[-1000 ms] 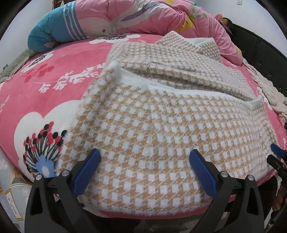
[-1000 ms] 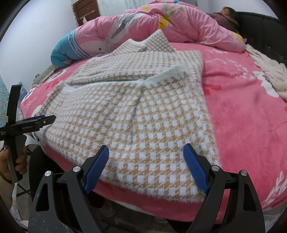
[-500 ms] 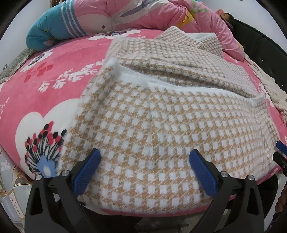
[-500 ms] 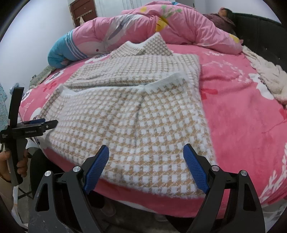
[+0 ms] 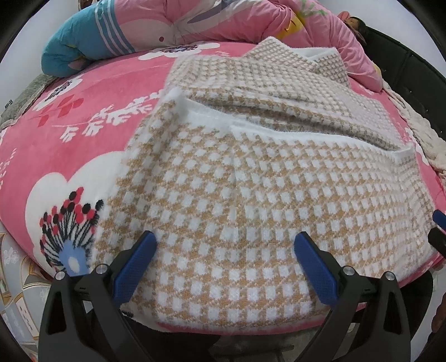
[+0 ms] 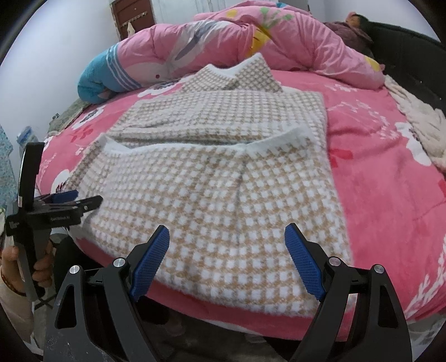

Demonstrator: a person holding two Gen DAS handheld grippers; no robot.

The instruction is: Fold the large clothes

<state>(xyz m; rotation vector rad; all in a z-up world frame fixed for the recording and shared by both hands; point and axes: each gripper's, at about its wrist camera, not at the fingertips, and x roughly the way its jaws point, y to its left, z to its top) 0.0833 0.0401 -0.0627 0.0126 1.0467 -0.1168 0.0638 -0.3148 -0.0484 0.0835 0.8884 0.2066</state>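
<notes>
A tan-and-white checked knit garment [image 5: 251, 178] lies flat on the pink bed, its lower part folded up so a white hem band runs across the middle; it also shows in the right wrist view [image 6: 223, 172]. My left gripper [image 5: 224, 261] is open and empty, hovering over the garment's near edge at the bed's front. My right gripper [image 6: 225, 256] is open and empty over the same near edge, further right. The left gripper [image 6: 69, 199] also shows from the side at the left of the right wrist view, and a right fingertip [image 5: 439, 218] at the right edge of the left wrist view.
A pink floral blanket [image 5: 69, 144] covers the bed. A rolled pink and blue quilt [image 6: 211, 44] lies along the far side. A cream knit throw [image 6: 418, 122] lies at the right. A dark headboard [image 6: 412, 55] stands far right. A brown door [image 6: 133, 16] stands behind.
Both grippers have moved slightly forward and up over the garment's near edge. The garment has not moved, and both grippers stay open.
</notes>
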